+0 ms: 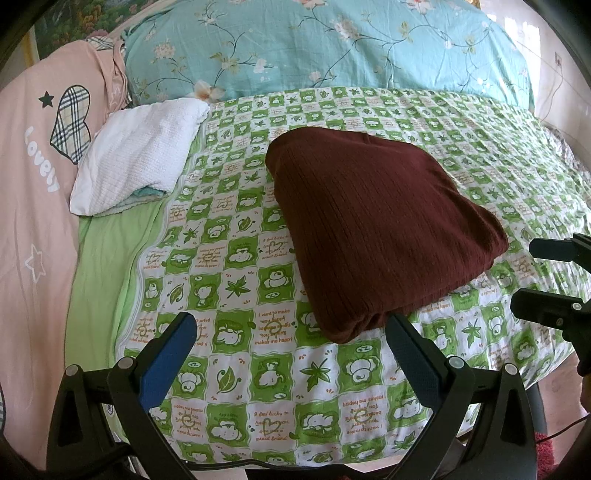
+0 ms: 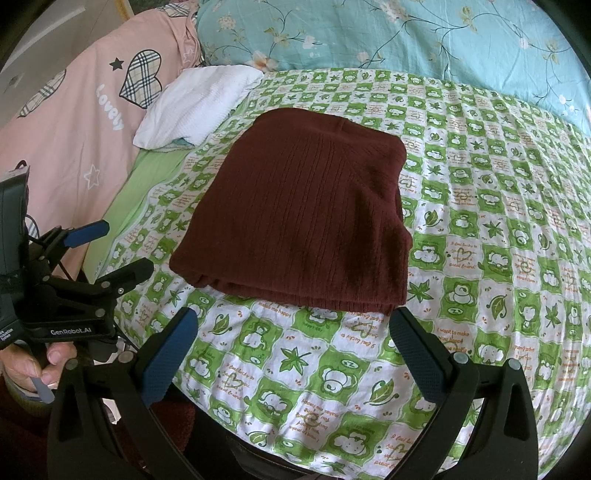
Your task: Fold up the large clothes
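A dark maroon ribbed knit garment (image 1: 373,229) (image 2: 295,218) lies folded into a thick, roughly square bundle on the green and white patterned sheet (image 1: 236,280) (image 2: 480,229). My left gripper (image 1: 291,332) hangs open just short of the bundle's near corner, nothing between its blue pads. My right gripper (image 2: 295,328) is open too, just in front of the bundle's near edge. In the left wrist view the right gripper (image 1: 535,273) shows at the right edge; in the right wrist view the left gripper (image 2: 122,247) appears at the left, held by a hand (image 2: 33,365).
A folded white textured cloth (image 1: 140,155) (image 2: 199,107) lies left of the bundle. A pink quilt (image 1: 33,177) (image 2: 74,122) with a plaid heart runs along the left, a teal floral pillow (image 1: 332,48) (image 2: 406,33) across the back. The bed's near edge is just below the grippers.
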Tool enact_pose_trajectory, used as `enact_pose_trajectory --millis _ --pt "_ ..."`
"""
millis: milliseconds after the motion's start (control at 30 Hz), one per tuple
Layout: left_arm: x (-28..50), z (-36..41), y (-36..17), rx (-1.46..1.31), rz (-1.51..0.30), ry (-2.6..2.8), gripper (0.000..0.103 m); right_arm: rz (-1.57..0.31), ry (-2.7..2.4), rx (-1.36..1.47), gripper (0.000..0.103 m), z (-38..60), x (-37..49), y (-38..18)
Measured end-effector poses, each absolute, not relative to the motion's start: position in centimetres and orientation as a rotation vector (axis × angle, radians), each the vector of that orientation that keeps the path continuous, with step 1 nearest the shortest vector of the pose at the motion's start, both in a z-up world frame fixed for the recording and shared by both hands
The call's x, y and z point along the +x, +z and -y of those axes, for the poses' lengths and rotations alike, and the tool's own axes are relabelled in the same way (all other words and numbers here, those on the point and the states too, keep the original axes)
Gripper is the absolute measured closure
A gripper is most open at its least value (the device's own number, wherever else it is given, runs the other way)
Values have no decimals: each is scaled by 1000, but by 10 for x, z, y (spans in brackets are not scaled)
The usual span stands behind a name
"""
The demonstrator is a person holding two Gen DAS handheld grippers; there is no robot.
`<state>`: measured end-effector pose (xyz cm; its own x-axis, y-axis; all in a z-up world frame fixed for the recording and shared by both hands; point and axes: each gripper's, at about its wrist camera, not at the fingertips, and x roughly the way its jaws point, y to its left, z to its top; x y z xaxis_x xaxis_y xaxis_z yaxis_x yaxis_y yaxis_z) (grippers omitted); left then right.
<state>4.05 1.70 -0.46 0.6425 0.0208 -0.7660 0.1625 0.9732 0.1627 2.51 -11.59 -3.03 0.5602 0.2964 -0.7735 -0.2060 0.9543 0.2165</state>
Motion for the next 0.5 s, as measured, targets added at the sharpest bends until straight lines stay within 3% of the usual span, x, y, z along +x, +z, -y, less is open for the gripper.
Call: enact_pose_trajectory --millis 500 --pt "43 -16 -4 225 -867 -80 1 -931 298 105 0 116 25 -30"
